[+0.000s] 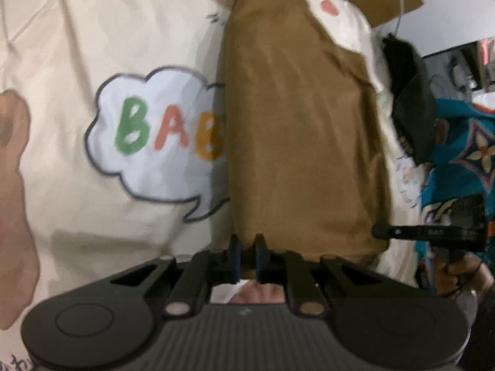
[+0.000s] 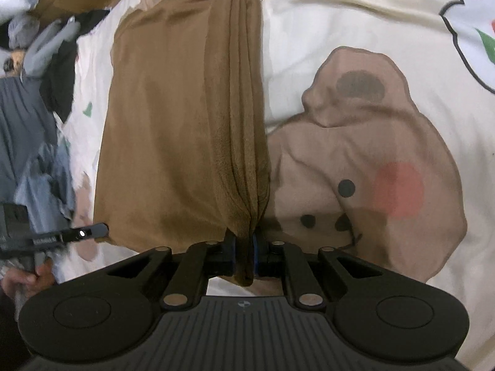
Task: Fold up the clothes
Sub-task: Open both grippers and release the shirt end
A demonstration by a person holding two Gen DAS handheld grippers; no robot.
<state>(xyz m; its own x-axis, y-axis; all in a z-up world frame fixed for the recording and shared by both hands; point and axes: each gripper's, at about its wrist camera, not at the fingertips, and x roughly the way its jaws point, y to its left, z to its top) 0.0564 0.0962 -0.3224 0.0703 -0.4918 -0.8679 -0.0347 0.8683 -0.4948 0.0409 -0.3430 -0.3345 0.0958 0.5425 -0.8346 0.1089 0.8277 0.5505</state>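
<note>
The left tool (image 1: 247, 247) is clenched on the near edge of the brown garment (image 1: 297, 130), its pads pinching a thin bit of cloth at the left corner of that edge. Holding the corner rather than the middle keeps the edge taut and lets the cloth hang straight, so a fold can be laid squarely.

The garment lies on a cream bedsheet (image 1: 77, 216) printed with a speech bubble (image 1: 154, 136), which gives a flat, soft base for folding. It is already narrowed into a long panel running away from both tools.

The right tool (image 2: 246, 247) is clenched on the same garment (image 2: 173, 117), gripping a bunch of several layers where the folded side edges meet. Taking all layers at once keeps the earlier fold from slipping open. Beside it on the sheet is a printed bear (image 2: 371, 160).

With both near corners held, the next fold lengthwise looks ready; the judgement is that the task is midway. Other clothes (image 2: 34, 117) wait at the bed's side.
</note>
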